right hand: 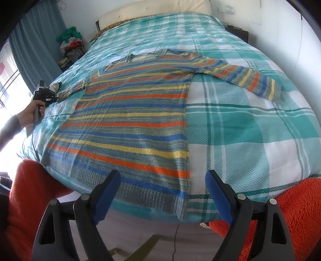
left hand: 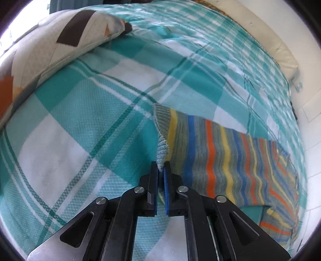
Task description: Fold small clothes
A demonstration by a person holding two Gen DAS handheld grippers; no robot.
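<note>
A striped knit sweater (right hand: 132,124) in orange, yellow, blue and grey lies flat on a teal plaid bedspread (right hand: 250,128), hem toward me, one sleeve (right hand: 246,76) stretched out to the right. My left gripper (left hand: 161,170) is shut on the grey ribbed cuff (left hand: 161,148) of the other sleeve (left hand: 220,158), lifting it slightly off the bed. It also shows in the right wrist view (right hand: 57,98) at the bed's left edge. My right gripper (right hand: 162,180) is open and empty, hovering above the sweater's hem (right hand: 152,198) near the bed's front edge.
A patterned pillow (left hand: 52,52) lies on the bed beyond the left gripper. A cream headboard (right hand: 156,10) stands at the far end. A pile of clothes (right hand: 70,42) sits beside the bed at the far left. Orange fluffy fabric (right hand: 301,216) lies below the front edge.
</note>
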